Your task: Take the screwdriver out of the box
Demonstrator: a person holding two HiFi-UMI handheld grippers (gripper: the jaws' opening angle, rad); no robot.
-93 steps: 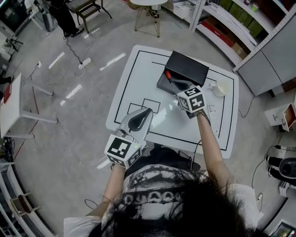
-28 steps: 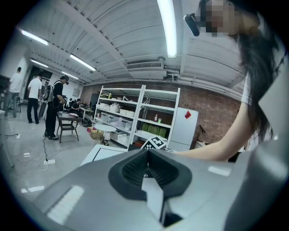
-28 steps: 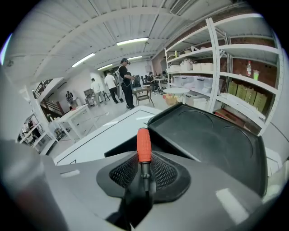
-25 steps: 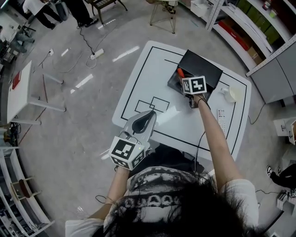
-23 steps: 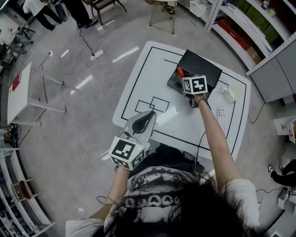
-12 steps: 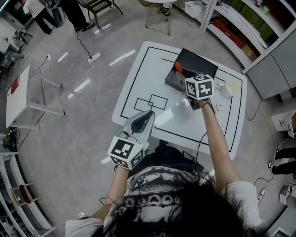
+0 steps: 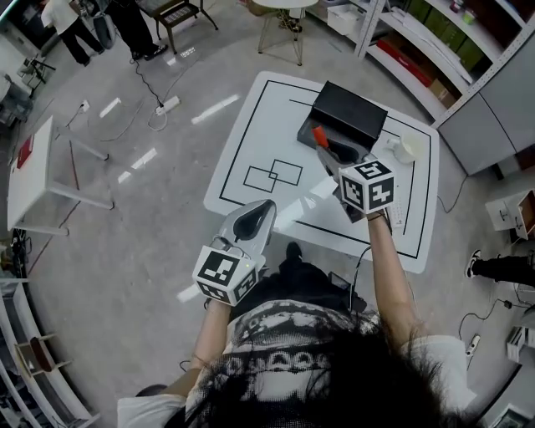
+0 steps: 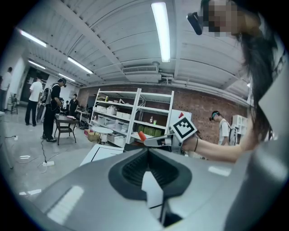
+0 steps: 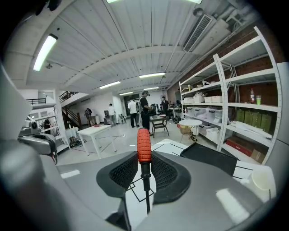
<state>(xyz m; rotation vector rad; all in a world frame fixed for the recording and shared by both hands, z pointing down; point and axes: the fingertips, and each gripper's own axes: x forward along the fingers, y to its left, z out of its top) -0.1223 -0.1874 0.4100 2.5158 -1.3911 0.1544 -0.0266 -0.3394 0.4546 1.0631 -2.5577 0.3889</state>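
A screwdriver [image 7: 318,135] with an orange-red handle sticks out of my right gripper [image 7: 328,155], which is shut on it. It hangs in the air over the white table [image 7: 267,125], in front of the open black box [image 7: 351,113]. In the right gripper view the ribbed handle [image 9: 143,145] stands above the pads and the dark shaft runs down between them at my right gripper [image 9: 143,159]. The box [image 9: 208,158] lies lower right there. My left gripper [image 7: 267,205] hovers at the table's near edge, shut and empty; its tips meet [image 8: 147,152]. The left gripper view also shows the screwdriver [image 8: 142,135].
A white cup [image 7: 407,149] stands to the right of the box, and a remote-like strip [image 7: 393,211] lies near the table's right edge. Shelving [image 7: 435,42] runs along the right. A small white table [image 7: 33,171] stands to the left. People [image 7: 125,25] stand far off.
My right gripper has risen out of the box with the screwdriver and come back toward me. My left gripper has drifted only slightly.
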